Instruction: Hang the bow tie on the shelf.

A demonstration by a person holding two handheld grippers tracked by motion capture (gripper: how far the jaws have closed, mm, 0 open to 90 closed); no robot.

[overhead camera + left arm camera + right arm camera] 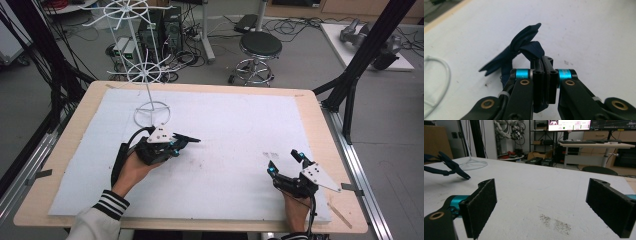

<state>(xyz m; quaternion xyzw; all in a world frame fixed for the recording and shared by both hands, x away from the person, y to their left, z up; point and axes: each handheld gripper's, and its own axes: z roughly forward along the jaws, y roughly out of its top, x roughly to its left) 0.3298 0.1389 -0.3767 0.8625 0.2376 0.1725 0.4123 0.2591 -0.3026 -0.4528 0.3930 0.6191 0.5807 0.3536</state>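
A dark navy cloth strip (522, 48) is pinched between the closed jaws of my left gripper (544, 65), and its folded ends stick out past the tips, off the white mat. In the high view the left gripper (176, 145) sits left of centre with the cloth (187, 137) pointing right. My right gripper (285, 162) rests near the front right of the mat, jaws wide apart with nothing between them. From the right gripper view the cloth (447, 167) hangs at the far left, beyond the black pads (481, 207).
A white wire rack (145, 70) stands on a ring base (151, 114) at the back left of the mat, just behind the left hand. The wooden table edge (327, 150) runs along the right. A faint smudge (271, 155) marks the white mat near the right gripper.
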